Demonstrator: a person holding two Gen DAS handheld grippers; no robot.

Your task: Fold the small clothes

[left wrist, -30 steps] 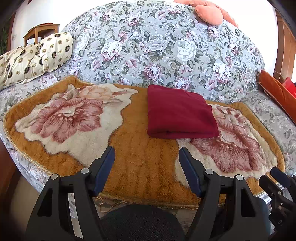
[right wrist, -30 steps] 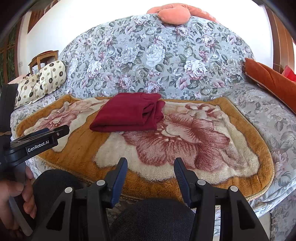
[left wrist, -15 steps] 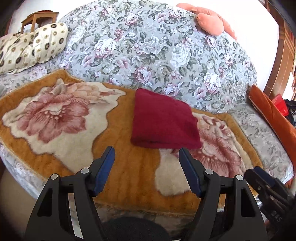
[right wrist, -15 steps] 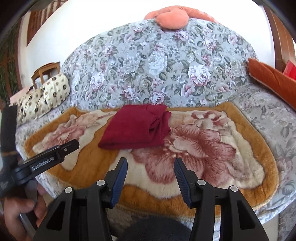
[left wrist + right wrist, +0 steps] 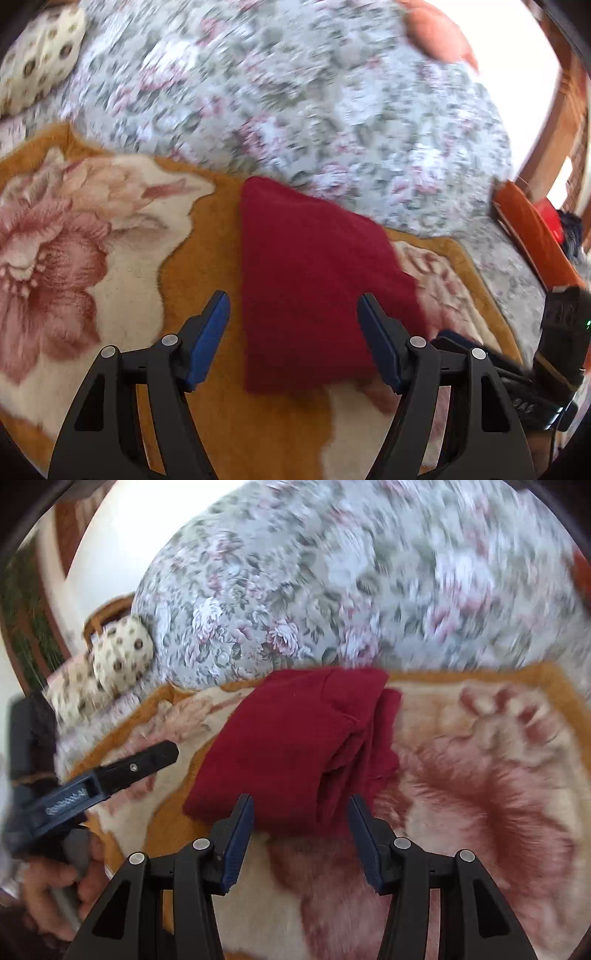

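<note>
A folded red garment (image 5: pixel 314 291) lies on an orange flower blanket (image 5: pixel 207 417) over a floral sofa (image 5: pixel 295 92). Both the left claw (image 5: pixel 293 339) and the right claw (image 5: pixel 301 840) gape wide, empty. Only the right view shows a hand (image 5: pixel 55 890).

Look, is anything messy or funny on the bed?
Nothing much. The red cloth lies folded on the blanket, though its right edge looks a bit bunched, with layers poking out unevenly. Both pictures are blurry, so small things are hard to tell.

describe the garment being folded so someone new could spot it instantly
Start at the floral-covered sofa, then drop to the orange blanket with big pink flowers on its seat. The folded dark red garment lies on that blanket, near the backrest. It is the only plain, single-colour cloth among patterned fabrics.
</note>
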